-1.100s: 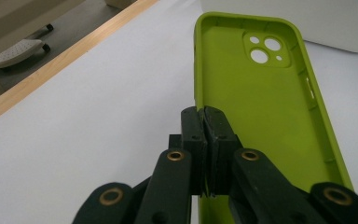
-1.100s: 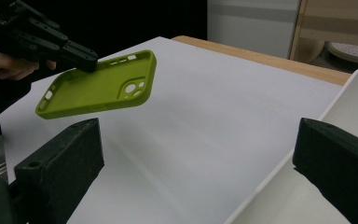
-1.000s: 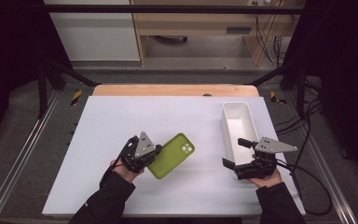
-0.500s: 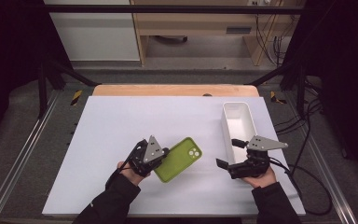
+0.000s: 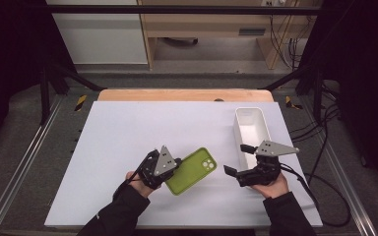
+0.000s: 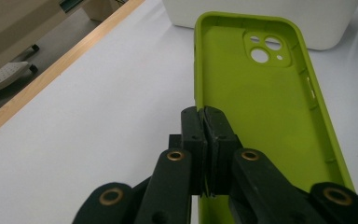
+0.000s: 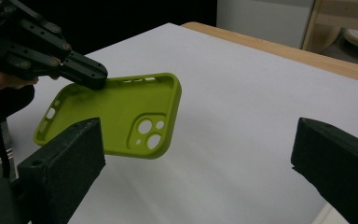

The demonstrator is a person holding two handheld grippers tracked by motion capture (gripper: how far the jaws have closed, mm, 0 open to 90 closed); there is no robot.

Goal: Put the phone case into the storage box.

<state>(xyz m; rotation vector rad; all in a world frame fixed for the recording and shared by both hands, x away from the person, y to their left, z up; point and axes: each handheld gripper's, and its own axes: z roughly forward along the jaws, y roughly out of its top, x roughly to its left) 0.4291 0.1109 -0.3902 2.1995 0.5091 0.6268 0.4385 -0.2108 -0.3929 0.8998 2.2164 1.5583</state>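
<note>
Nearest the person, the left gripper (image 5: 170,169) has its jaws clamped on the side wall of a lime-green phone case (image 5: 192,170), holding it just above the white table (image 5: 128,132). The right gripper (image 5: 237,162) sits near it, jaws wide apart, pointing at the case. Beyond stands a white bin (image 5: 252,129).

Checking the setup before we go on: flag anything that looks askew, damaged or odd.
Nothing looks damaged or spilled. The green phone case is empty, pinched by one side wall in the left gripper and tilted off the table. The white bin sits square.
</note>
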